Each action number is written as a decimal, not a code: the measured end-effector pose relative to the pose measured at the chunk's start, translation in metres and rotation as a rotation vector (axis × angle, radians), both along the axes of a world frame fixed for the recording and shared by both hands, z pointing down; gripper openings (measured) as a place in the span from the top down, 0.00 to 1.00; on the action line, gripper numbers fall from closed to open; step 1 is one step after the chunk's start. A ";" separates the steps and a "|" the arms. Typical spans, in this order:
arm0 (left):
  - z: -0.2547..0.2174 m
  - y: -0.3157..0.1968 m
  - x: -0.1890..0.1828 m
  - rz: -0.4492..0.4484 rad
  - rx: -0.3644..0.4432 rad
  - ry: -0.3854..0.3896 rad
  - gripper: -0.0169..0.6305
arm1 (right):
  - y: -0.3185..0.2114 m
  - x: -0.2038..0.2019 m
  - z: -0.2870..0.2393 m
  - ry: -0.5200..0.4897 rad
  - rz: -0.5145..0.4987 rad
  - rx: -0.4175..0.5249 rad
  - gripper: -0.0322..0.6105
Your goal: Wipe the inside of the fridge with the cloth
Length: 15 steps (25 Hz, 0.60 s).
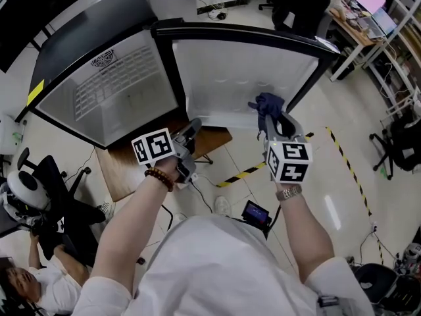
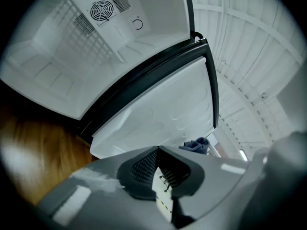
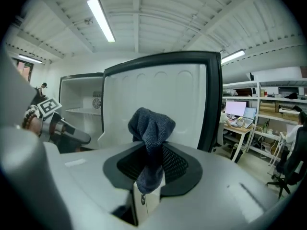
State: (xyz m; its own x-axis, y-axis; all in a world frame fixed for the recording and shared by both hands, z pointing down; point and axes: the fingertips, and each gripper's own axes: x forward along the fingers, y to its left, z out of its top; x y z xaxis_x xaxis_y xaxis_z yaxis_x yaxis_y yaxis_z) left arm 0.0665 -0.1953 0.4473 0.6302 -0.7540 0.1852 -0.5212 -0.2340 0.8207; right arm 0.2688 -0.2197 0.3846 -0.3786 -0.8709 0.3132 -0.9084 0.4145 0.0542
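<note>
The right gripper [image 3: 148, 164] has its fingers clamped on the dark blue cloth [image 3: 152, 126], held up facing the open fridge door [image 1: 243, 71] at twelve o'clock. Wiping looks not yet begun: next the cloth must swing to ten o'clock, into the fridge cavity [image 1: 112, 84]. The left gripper [image 1: 193, 128], fingers together and empty, sits across that path. The fridge [image 1: 85, 31] stands on a wooden desk [image 1: 122, 173]; striped floor tape [image 1: 243, 174] lies beneath.

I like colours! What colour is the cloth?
Dark blue cloth, clearest in the right gripper view.
</note>
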 end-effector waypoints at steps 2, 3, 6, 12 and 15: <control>-0.003 -0.001 -0.002 -0.003 0.014 -0.013 0.97 | -0.002 -0.003 -0.026 0.002 -0.009 0.056 0.82; -0.004 -0.001 -0.003 -0.003 0.020 -0.018 0.97 | -0.002 -0.008 -0.039 0.004 -0.021 0.086 0.82; -0.007 0.000 -0.006 -0.003 0.034 -0.036 0.97 | -0.002 -0.038 -0.073 -0.002 -0.079 0.164 0.82; -0.019 0.006 -0.025 -0.021 0.071 -0.085 0.97 | -0.002 -0.113 -0.115 -0.027 -0.213 0.247 0.82; -0.025 0.008 -0.039 -0.035 0.093 -0.115 0.97 | -0.003 -0.143 -0.125 -0.029 -0.261 0.264 0.82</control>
State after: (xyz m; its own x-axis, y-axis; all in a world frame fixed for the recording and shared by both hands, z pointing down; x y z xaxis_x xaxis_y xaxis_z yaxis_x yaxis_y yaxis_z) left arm 0.0275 -0.1869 0.4227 0.5814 -0.7927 0.1833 -0.6200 -0.2859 0.7306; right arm 0.1260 -0.2224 0.2594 -0.6041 -0.7933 0.0761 -0.7769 0.6075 0.1657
